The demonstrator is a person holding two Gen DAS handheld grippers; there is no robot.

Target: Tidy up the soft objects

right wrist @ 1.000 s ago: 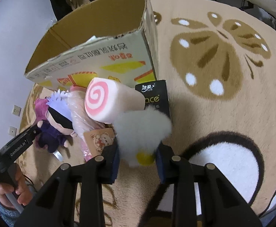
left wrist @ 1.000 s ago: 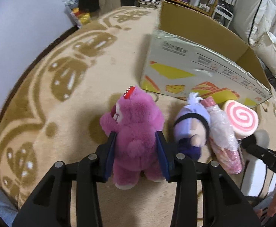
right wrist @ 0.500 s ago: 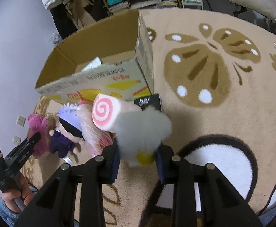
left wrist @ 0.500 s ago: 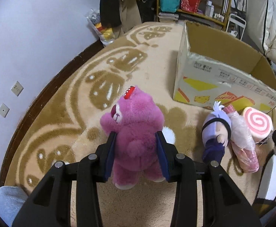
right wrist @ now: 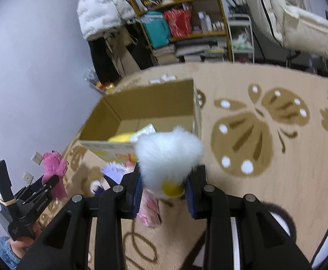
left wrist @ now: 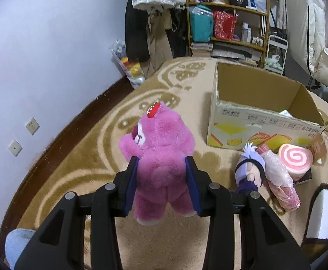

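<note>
Left wrist view: left gripper (left wrist: 161, 180) jaws clamped on pink plush bear (left wrist: 161, 148), right gripper (right wrist: 165, 187) jaws on white fluffy toy (right wrist: 168, 153), both aloft near cardboard box (left wrist: 260, 121); advisable to clear rim before release.

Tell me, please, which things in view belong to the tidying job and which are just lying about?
Part of the job:
- pink plush bear, held in the left gripper
- white fluffy toy, held in the right gripper
- cardboard box
- purple-haired doll
- pink swirl cushion
- wrapped pink plush

Just lying about:
- shelf
- white jacket
- rug
</note>
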